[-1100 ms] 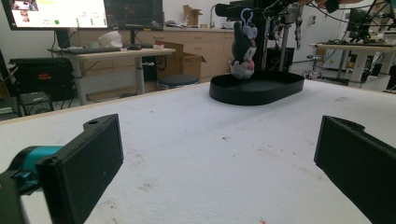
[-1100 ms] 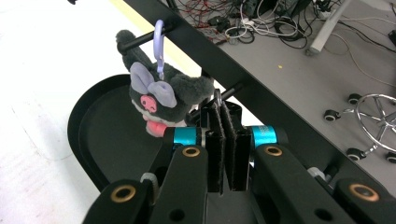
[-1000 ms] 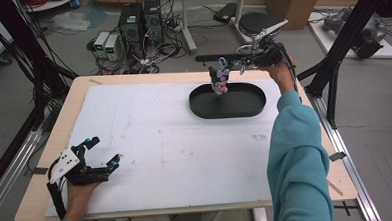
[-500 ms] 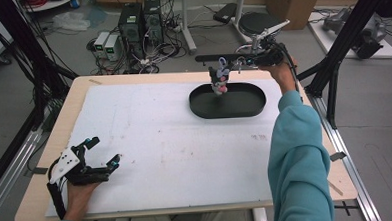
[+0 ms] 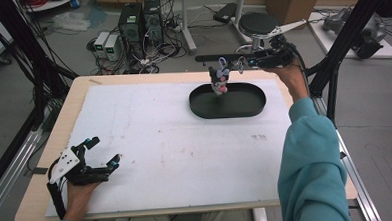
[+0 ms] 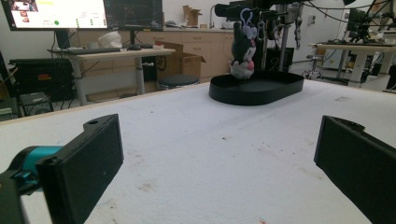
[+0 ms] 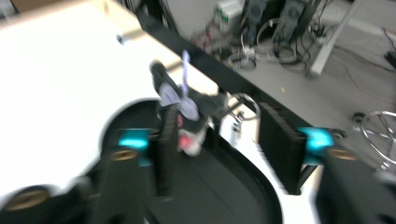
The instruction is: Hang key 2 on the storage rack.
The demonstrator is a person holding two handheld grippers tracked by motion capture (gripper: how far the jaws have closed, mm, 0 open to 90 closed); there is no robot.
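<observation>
Plush keychain toy, small, light, soft, upright in black oval tray at desk's far side; best hold: ring loop at top; right gripper jaws just opened, toy freed; left gripper jaws spread, empty.

Matt black plastic for the oval tray, smooth and unreflecting at rim and floor. Soft, plush-looking cloth on the small toy figure, black and white with a pink patch; thin shiny loops at its top, material unclear. White, faintly rough sheet with scuffs and rusty specks, foam-like or paper-like, over a pale wooden tabletop with a smooth edge. Matt black pads on the left gripper, glossier teal plastic beside one pad. Same dull black and teal on the right gripper, blurred. Soft teal knit cloth on the sleeve.
</observation>
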